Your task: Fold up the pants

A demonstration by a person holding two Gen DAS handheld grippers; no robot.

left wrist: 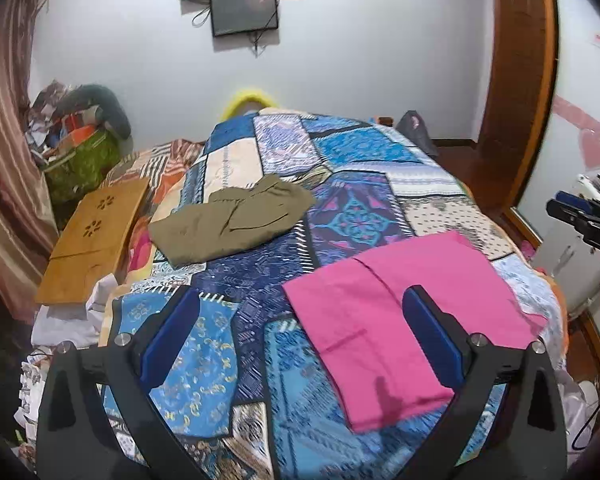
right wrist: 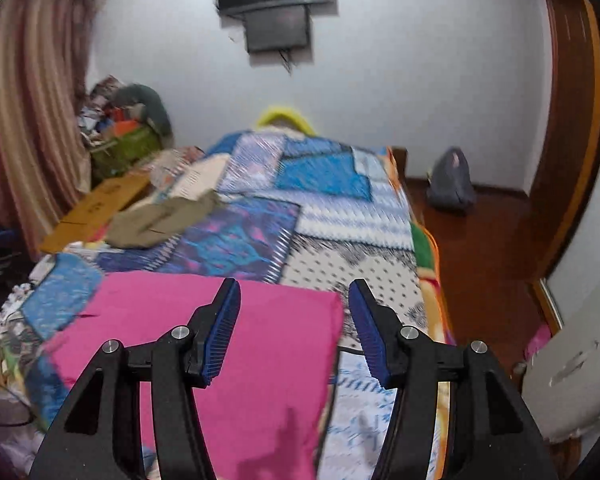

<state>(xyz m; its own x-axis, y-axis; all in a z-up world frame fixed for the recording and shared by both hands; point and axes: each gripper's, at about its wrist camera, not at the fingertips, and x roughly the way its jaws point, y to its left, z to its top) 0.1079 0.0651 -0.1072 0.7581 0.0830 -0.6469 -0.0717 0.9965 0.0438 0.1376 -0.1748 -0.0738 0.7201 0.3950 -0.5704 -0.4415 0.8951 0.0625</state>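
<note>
Pink pants (left wrist: 396,320) lie folded flat on the patterned bedspread (left wrist: 340,208), near its front right; they also show in the right wrist view (right wrist: 228,360). My left gripper (left wrist: 300,300) is open and empty above the bed, its right finger over the pink pants. My right gripper (right wrist: 294,292) is open and empty, hovering over the pants' far right corner; it also shows at the right edge of the left wrist view (left wrist: 572,208). Olive pants (left wrist: 232,216) lie folded farther back on the left, also seen in the right wrist view (right wrist: 160,220).
A wooden lap tray (left wrist: 92,236) lies at the bed's left edge. A green basket of clutter (left wrist: 80,160) stands in the back left corner by the curtain (left wrist: 4,160). A grey bag (right wrist: 450,184) sits on the wooden floor right of the bed. A white stool (right wrist: 576,372) is at the right.
</note>
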